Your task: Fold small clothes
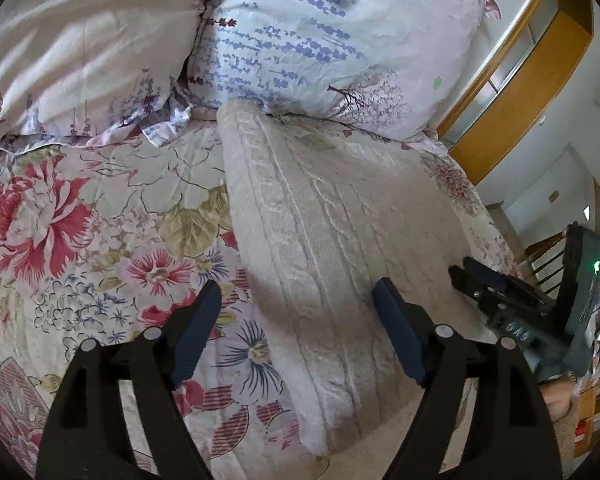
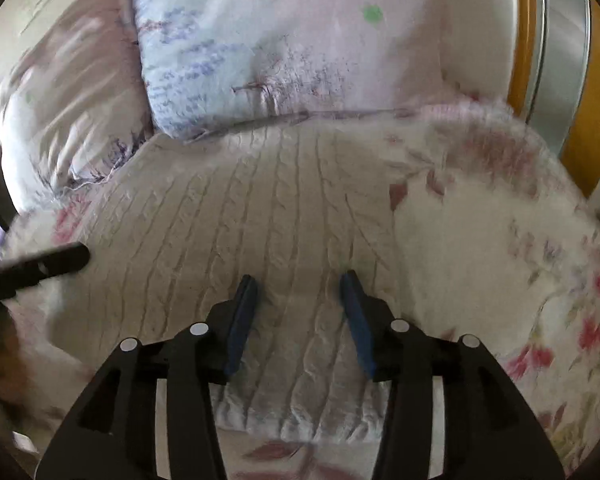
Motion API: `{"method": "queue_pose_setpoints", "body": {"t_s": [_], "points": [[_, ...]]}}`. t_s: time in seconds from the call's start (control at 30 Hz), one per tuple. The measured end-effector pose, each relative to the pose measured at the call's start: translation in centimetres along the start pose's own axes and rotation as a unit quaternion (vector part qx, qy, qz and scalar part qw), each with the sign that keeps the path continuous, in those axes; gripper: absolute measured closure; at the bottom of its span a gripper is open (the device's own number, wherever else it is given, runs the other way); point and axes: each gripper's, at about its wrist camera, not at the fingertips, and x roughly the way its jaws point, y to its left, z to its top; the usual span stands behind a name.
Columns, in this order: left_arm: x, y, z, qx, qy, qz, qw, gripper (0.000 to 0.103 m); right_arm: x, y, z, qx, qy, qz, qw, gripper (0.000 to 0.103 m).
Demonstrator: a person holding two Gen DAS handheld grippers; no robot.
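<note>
A cream cable-knit garment [image 1: 332, 240] lies flat on the floral bedspread [image 1: 80, 220], reaching from the pillows to the near edge. My left gripper [image 1: 298, 296] is open and empty, hovering above the garment's left edge. My right gripper [image 2: 299, 284] is open and empty above the middle of the same garment [image 2: 240, 208]. The right gripper also shows in the left wrist view [image 1: 500, 292] at the garment's right side. One left finger [image 2: 48, 260] shows in the right wrist view at the garment's left edge. The right wrist view is blurred.
Two lavender-print pillows [image 1: 320, 36] lie at the head of the bed behind the garment. A wooden-framed cabinet [image 1: 532, 80] stands to the right of the bed, and a wooden chair back [image 1: 548, 256] is beyond the bed's right edge.
</note>
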Motion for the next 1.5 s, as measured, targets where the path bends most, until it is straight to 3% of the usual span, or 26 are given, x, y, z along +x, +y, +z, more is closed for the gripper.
{"method": "queue_pose_setpoints", "body": {"t_s": [0.53,0.8,0.87,0.93,0.97,1.03,1.1,1.23,1.37,1.5], "points": [[0.2,-0.9,-0.5,0.022,-0.006,0.027,0.9994,0.022,-0.4,-0.6,-0.3,0.019,-0.002,0.019,1.000,0.056],[1.3,-1.9,-0.2,0.049,0.002,0.064,0.9967,0.022,-0.4,-0.8,-0.3,0.018,-0.004,0.023,1.000,0.056],[1.5,-1.8,0.0,0.042,0.007,0.056,0.9975,0.022,-0.4,-0.9,0.1,0.018,0.007,0.026,0.999,0.055],[0.9,-0.7,0.2,0.014,0.017,0.021,0.9995,0.023,-0.8,-1.3,1.0,0.034,0.027,0.043,0.998,0.055],[0.5,0.1,0.4,-0.003,0.013,0.004,0.9999,0.024,-1.3,-2.1,1.7,0.056,0.034,0.067,0.996,0.054],[-0.2,1.8,0.8,-0.044,0.017,-0.044,0.9979,0.024,-2.4,-3.9,2.7,0.104,0.023,0.103,0.989,0.034],[-0.6,3.1,1.3,-0.075,0.017,-0.070,0.9946,0.024,-3.4,-6.6,3.7,0.162,0.002,0.125,0.979,0.024],[-0.5,5.1,2.2,-0.121,0.019,-0.100,0.9874,0.024,-0.6,-10.4,4.1,0.250,0.056,0.158,0.954,0.024],[0.8,5.2,2.7,-0.140,0.038,-0.115,0.9828,0.024,2.5,-11.4,3.7,0.292,0.099,0.185,0.933,0.024],[2.0,5.0,3.1,-0.140,0.047,-0.115,0.9824,0.025,3.9,-10.8,3.9,0.286,0.110,0.203,0.930,0.024]]}}
